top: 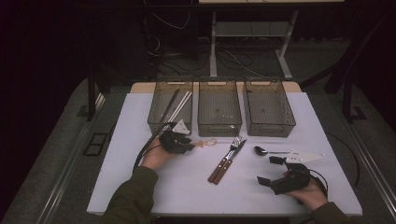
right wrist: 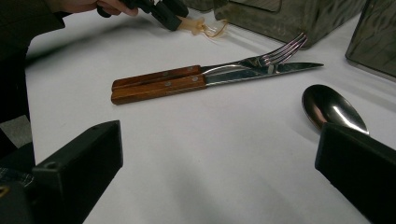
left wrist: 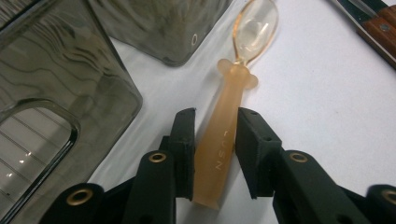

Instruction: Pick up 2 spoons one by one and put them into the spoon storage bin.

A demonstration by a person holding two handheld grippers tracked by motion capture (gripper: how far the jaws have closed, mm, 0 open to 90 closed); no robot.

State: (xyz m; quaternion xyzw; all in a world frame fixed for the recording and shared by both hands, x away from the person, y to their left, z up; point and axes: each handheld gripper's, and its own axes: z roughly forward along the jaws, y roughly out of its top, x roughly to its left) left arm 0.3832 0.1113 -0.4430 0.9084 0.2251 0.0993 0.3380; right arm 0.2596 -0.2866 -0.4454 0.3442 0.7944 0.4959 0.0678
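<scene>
An amber see-through spoon [left wrist: 233, 93] lies on the white table [top: 187, 186], just in front of the left bin [top: 159, 122]. My left gripper [left wrist: 215, 114] has its two pads against the sides of the spoon's handle, so it is shut on it; the bowl [top: 208, 142] points right. In the high view the left gripper [top: 189, 145] sits at the table's left centre. My right gripper [top: 268, 170] rests near the front right, and in its own view the jaws [right wrist: 217, 140] stand wide open with nothing between them. A metal spoon [right wrist: 331, 107] lies just beyond its right jaw.
Three smoky plastic bins stand in a row at the back: left, middle [top: 219, 122] and right [top: 270, 126]. Long sticks [top: 175, 105] lie in the left one. A wood-handled fork [right wrist: 280, 53] and knife [right wrist: 289, 67] lie side by side mid-table.
</scene>
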